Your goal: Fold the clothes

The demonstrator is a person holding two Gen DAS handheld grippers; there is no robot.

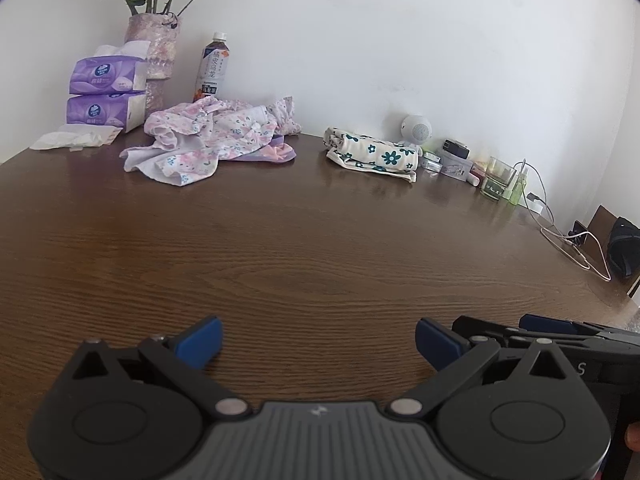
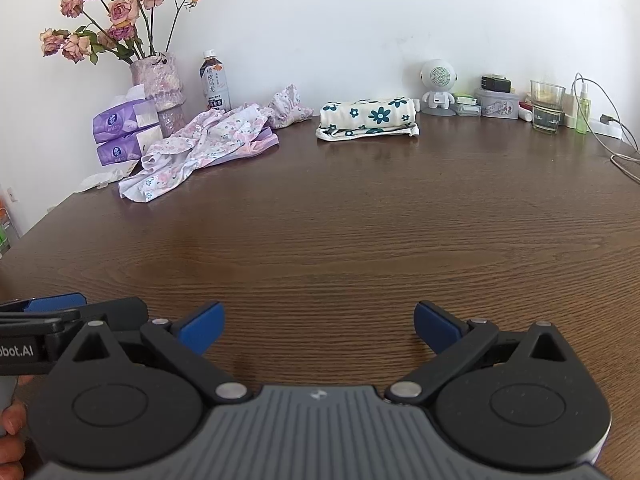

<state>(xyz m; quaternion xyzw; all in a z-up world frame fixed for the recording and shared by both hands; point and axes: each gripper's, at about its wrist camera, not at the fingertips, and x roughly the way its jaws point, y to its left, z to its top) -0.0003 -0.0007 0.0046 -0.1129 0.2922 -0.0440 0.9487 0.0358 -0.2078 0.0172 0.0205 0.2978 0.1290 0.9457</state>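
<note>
A crumpled heap of pink and purple floral clothes [image 1: 208, 136] [image 2: 204, 140] lies at the far left of the brown wooden table [image 1: 320, 248] [image 2: 340, 220]. A folded cream garment with dark green flowers [image 1: 374, 154] [image 2: 368, 118] rests at the far middle, near the wall. My left gripper [image 1: 318, 342] hovers over the near table edge, open, with bare wood between its blue pads. My right gripper [image 2: 318, 328] is beside it, also open and holding nothing. Both stand far from the clothes. The right gripper's fingers [image 1: 544, 326] show at the right edge of the left wrist view.
Along the wall stand two purple tissue packs [image 2: 126, 130], a vase of dried roses [image 2: 158, 80], a tea bottle [image 2: 215, 82], a small white robot figure [image 2: 438, 88], tins, a glass [image 2: 546, 106], a green spray bottle [image 2: 582, 110] and charger cables [image 1: 576, 248].
</note>
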